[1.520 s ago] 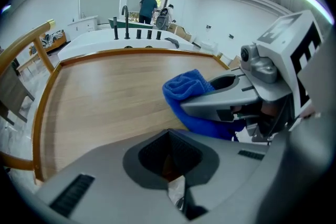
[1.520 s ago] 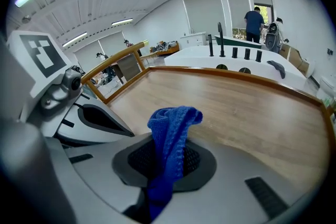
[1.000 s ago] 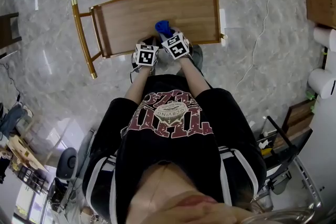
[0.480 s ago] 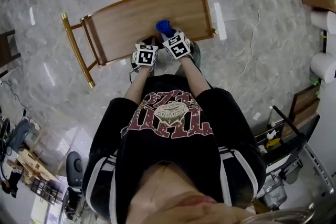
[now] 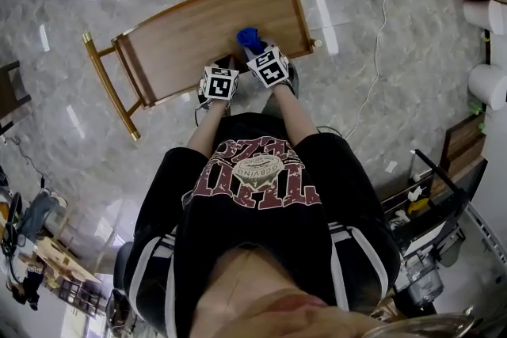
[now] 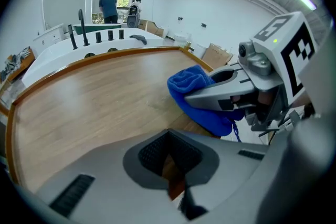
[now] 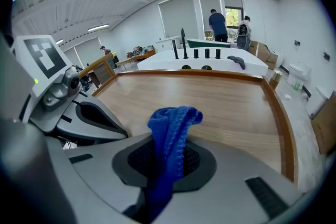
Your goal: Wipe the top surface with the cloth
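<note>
Your right gripper (image 5: 253, 46) is pinching the bunched blue knitted cloth (image 7: 171, 122): in the right gripper view the fabric rises out from between the two jaws and folds over at its top, while a tail of it hangs down below them. The cloth sits over the near right part of the brown wooden table top (image 5: 204, 29), which has a raised rim and a gold-coloured metal frame; whether the fabric actually touches the wood cannot be told. Your left gripper (image 6: 169, 168) is just beside the right one at the near edge of the top, its jaws pressed together with nothing between them, only a sliver of wood showing past their tips. The table stands on a grey marble floor (image 5: 396, 51), where a thin white cable (image 5: 372, 88) trails off to your right.
</note>
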